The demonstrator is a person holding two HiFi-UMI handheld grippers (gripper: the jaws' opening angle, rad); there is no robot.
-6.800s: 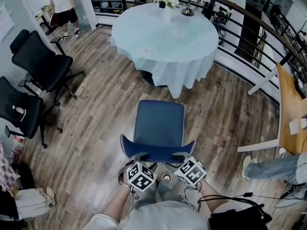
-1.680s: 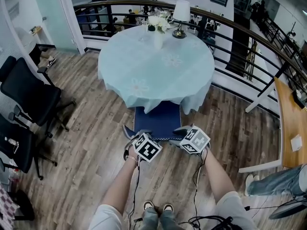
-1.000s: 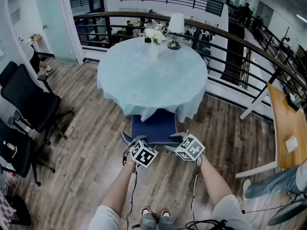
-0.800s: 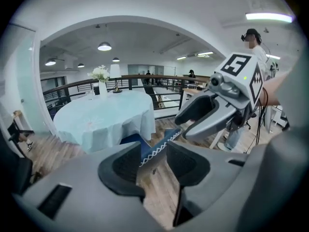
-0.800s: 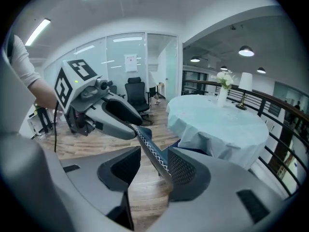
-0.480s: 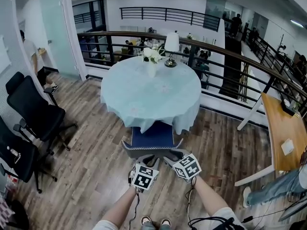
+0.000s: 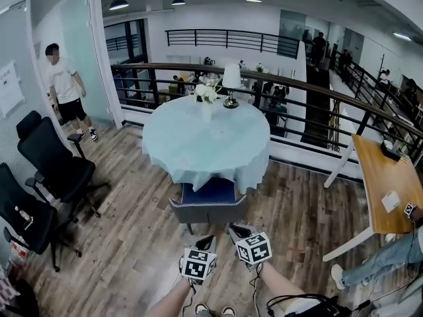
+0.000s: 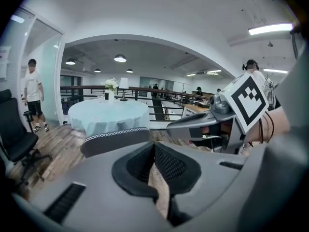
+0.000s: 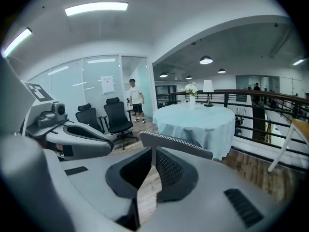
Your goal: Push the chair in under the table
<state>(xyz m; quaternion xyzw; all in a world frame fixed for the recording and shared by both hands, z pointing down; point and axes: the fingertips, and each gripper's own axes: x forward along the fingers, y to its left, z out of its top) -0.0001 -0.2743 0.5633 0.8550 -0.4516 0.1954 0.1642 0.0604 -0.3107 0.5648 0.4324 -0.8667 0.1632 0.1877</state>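
Jaws clenched empty on left gripper (image 7: 207, 244), closing on nothing on right gripper (image 7: 238, 230), both tilted down behind chair (image 7: 208, 204).

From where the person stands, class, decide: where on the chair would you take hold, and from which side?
Probably the top edge of the chair back, coming from the near side. The back stands upright on that side with its whole top edge free, while the seat is mostly tucked under the table and harder to reach.
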